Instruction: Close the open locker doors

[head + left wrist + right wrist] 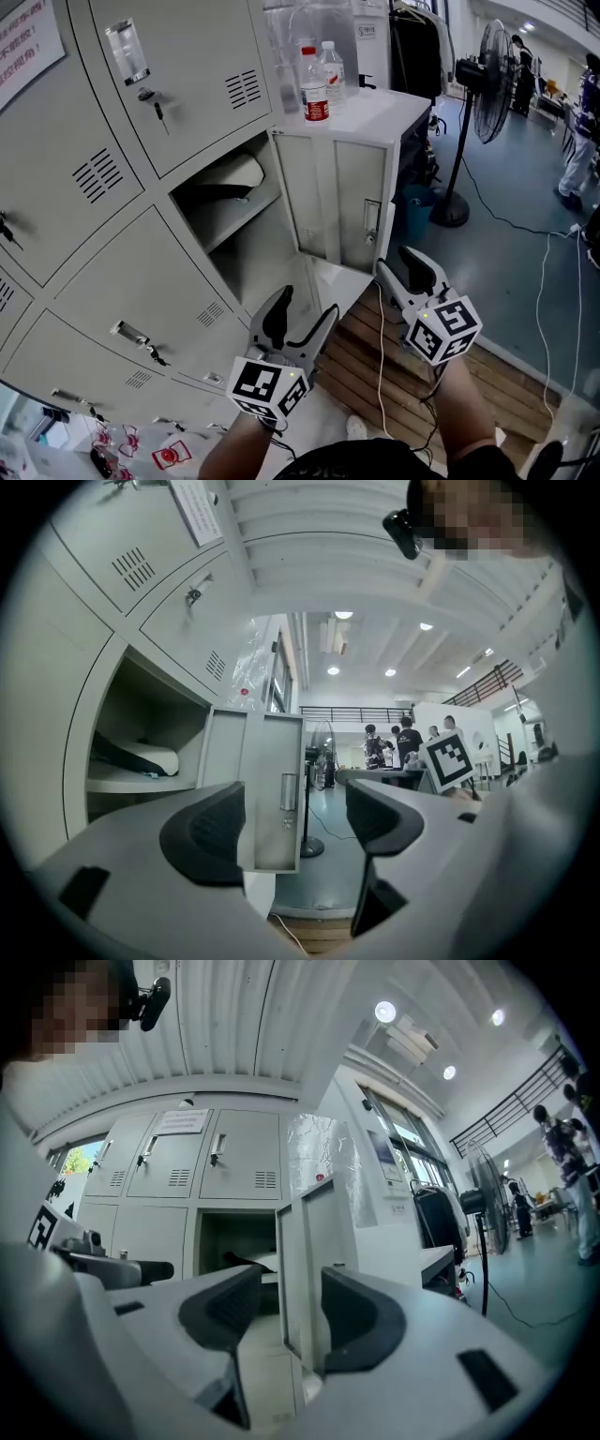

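This is a large industrial hall used as shared workspace. A bank of grey steel lockers [112,159] lines one wall, a tall black pedestal fan [489,80] stands on the grey painted floor [506,262], and loose white cables [542,309] trail across it. Round ceiling lights [343,615], a black mezzanine railing [356,712] and people [405,738] standing at tables show beyond.

One grey locker door [333,202] stands open ahead of you.
It swings out wide from the right side of its compartment [230,211], upright, with its panelled inner face toward you and a small latch plate [372,222] near the free edge. The neighbouring doors [169,75] are all shut.
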The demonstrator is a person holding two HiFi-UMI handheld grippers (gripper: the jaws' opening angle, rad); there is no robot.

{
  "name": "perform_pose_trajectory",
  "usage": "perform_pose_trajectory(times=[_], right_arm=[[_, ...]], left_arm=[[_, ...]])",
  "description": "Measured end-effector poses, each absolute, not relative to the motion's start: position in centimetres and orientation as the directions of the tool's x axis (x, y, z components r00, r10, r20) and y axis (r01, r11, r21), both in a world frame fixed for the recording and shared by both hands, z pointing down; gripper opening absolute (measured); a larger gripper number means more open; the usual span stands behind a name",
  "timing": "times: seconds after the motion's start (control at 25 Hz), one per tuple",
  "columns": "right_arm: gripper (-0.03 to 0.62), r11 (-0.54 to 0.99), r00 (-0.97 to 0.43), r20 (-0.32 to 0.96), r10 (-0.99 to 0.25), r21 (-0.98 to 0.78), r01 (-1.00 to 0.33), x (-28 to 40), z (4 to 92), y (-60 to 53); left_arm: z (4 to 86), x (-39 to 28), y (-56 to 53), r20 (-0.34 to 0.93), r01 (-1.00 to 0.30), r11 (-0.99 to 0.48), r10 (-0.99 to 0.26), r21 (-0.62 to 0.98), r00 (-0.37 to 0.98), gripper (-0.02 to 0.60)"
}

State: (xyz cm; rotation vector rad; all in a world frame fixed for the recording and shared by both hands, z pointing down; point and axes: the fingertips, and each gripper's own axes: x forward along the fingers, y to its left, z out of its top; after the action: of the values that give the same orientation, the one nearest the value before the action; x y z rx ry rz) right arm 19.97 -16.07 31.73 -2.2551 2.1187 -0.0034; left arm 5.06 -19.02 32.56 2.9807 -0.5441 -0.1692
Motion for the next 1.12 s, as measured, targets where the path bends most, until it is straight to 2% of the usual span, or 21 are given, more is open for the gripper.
perform_pose_trajectory(times=[0.8,1.12], right_arm=[[0.199,0.016,-0.016,-0.005,-1.000,-0.070,-0.997,27.8,33.2,-23.4],[0.199,0.046,-0.048,0.020,-0.999,-0.087,-0.995,28.9,34.4,-26.0]], left_arm=[[32.9,8.7,-22.6,-0.064,-0.513,-0.851,-0.521,0.110,0.851,0.327],[33.3,9.3,-24.0,-0.046,-0.549,-0.829,-0.556,0.110,0.830,0.327]])
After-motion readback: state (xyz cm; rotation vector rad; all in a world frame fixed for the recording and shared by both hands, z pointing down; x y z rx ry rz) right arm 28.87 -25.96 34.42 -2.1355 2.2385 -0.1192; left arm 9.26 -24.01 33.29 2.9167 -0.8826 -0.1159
